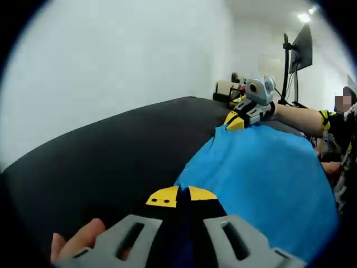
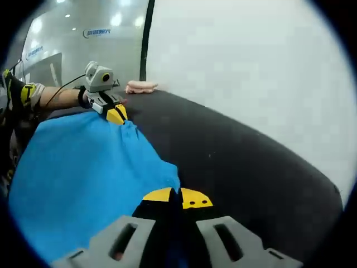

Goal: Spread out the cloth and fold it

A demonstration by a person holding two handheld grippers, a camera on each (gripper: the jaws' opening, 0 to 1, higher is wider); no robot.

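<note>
My left gripper (image 1: 183, 196) is pinched closed on the near corner of the blue cloth (image 1: 262, 178); my right gripper (image 2: 179, 197) clamps the other corner. The cloth hangs stretched between them above the black table (image 1: 111, 156), whose far edge meets a white wall. Right gripper view: pink lump (image 2: 140, 86) and unreadable blue wall lettering (image 2: 97, 32); left gripper view: a monitor (image 1: 300, 49).

Lab or office: monitor on stand (image 1: 300, 51), bare white walls (image 2: 251, 72)

The cloth (image 1: 262, 173) is showing plain bright blue against the black desk (image 1: 111, 162). Each tool (image 1: 181, 196) is wearing yellow tips on grey and black jaws.
</note>
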